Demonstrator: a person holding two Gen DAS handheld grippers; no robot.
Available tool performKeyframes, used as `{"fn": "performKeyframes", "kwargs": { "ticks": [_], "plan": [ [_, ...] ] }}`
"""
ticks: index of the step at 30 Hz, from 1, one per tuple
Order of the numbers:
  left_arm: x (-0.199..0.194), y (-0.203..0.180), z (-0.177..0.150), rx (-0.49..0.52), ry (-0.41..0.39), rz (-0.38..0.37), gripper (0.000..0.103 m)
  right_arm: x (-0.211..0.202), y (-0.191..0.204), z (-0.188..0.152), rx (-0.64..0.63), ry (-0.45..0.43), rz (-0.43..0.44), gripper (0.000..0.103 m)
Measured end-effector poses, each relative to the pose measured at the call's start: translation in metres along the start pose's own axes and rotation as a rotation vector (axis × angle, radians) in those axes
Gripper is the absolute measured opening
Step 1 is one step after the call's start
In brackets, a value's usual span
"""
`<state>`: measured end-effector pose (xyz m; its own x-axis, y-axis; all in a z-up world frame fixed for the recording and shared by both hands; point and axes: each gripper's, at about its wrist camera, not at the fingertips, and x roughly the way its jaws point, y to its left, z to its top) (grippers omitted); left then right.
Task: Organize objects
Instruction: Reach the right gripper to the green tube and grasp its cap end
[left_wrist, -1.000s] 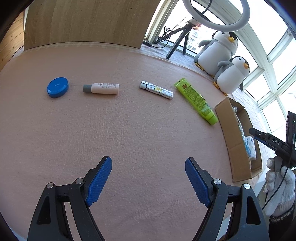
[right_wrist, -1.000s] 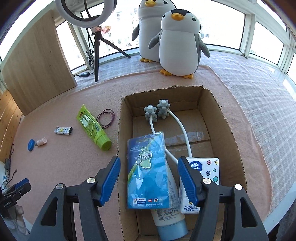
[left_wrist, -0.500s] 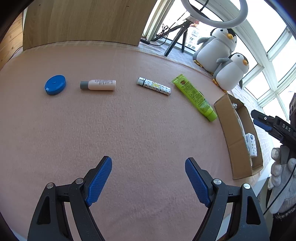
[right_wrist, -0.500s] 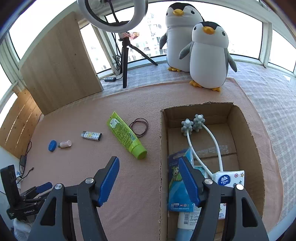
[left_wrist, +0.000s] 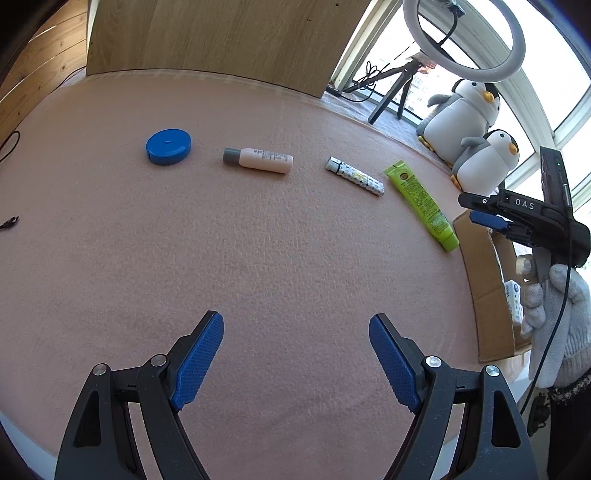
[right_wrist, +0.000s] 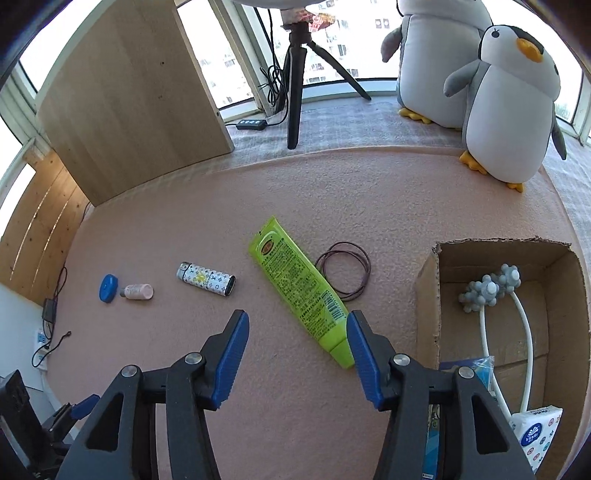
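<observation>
Leaving the box (right_wrist: 436, 295), the empty, open right gripper (right_wrist: 293, 354) now faces the green tube (right_wrist: 301, 288), lying diagonally on the worktop (right_wrist: 184, 206), cap nearest its right finger; left gripper (left_wrist: 295, 363) open, farther.

Pink mat (right_wrist: 406, 192) bears green tube (right_wrist: 301, 291); lighter (right_wrist: 206, 278); bottle (left_wrist: 258, 160); cardboard box (right_wrist: 428, 291).

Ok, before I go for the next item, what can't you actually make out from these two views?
- Cardboard box: in the right wrist view its near part is cut off by the frame edge and covered by the right gripper; in the left wrist view that gripper hides most of it.
- Blue packet: mostly behind the gripper.
- Green tube: print too small to read.
- Hair ties: count unclear, loops overlap.
</observation>
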<state>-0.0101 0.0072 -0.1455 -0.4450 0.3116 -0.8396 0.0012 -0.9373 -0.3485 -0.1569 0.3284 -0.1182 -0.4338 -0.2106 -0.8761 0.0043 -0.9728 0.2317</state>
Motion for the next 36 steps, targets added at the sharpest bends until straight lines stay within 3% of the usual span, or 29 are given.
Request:
{"fn": "performKeyframes", "kwargs": {
  "ticks": [10,13,20,36],
  "plan": [
    [-0.007,0.028,-0.006,-0.057,0.000,0.033,0.084,0.042,0.001,0.024,-0.003,0.041,-0.084,0.048],
    [-0.008,0.030,-0.006,-0.059,-0.002,0.038,0.084,0.050,0.000,0.022,0.004,0.065,-0.080,0.043],
    [-0.009,0.032,-0.003,-0.054,0.002,0.036,0.084,0.052,0.004,0.005,0.009,0.102,-0.029,0.025],
    [-0.001,0.013,0.003,0.000,0.018,-0.005,0.084,0.045,0.038,-0.071,0.058,0.201,0.218,0.016]
  ]
}}
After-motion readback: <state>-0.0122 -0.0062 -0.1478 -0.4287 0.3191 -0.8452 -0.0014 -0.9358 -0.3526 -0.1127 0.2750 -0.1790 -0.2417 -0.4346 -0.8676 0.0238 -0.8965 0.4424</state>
